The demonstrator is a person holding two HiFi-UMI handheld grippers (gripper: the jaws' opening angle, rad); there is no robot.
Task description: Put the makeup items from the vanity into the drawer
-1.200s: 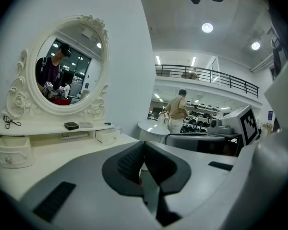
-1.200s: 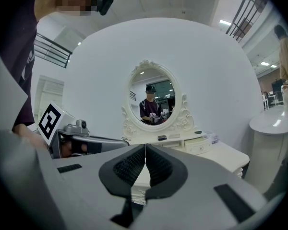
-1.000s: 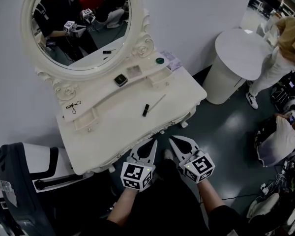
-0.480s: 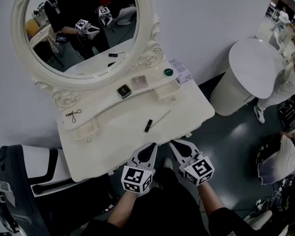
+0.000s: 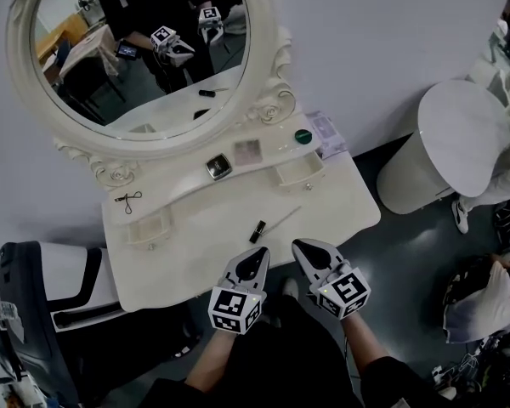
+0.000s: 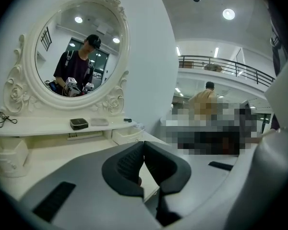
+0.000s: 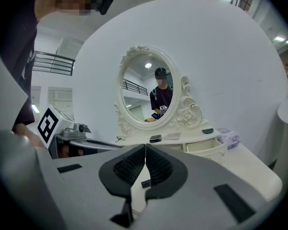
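Note:
On the white vanity [image 5: 195, 253] a short black lipstick tube [image 5: 257, 231] lies beside a thin stick-like tool [image 5: 282, 220]. The upper shelf carries a dark compact [image 5: 218, 167], a clear palette [image 5: 247, 150], a green jar [image 5: 302, 136] and an eyelash curler [image 5: 127, 198]. Two small drawers stand open, one at the left [image 5: 149, 228] and one at the right [image 5: 297, 172]. My left gripper [image 5: 263, 254] and right gripper [image 5: 300, 246] hover side by side at the vanity's front edge, both shut and empty. The left gripper view shows the compact [image 6: 78, 123]; in the right gripper view the lipstick [image 7: 145, 183] lies just beyond the jaws.
An oval mirror [image 5: 136, 49] rises behind the shelf. A tissue pack [image 5: 327, 134] sits at the shelf's right end. A round white table [image 5: 463, 134] stands to the right, a dark chair [image 5: 34, 304] to the left, and a person [image 5: 493, 296] at the far right.
Both grippers have moved forward, closer to the vanity's front edge, still shut. The vanity fills more of the head view.

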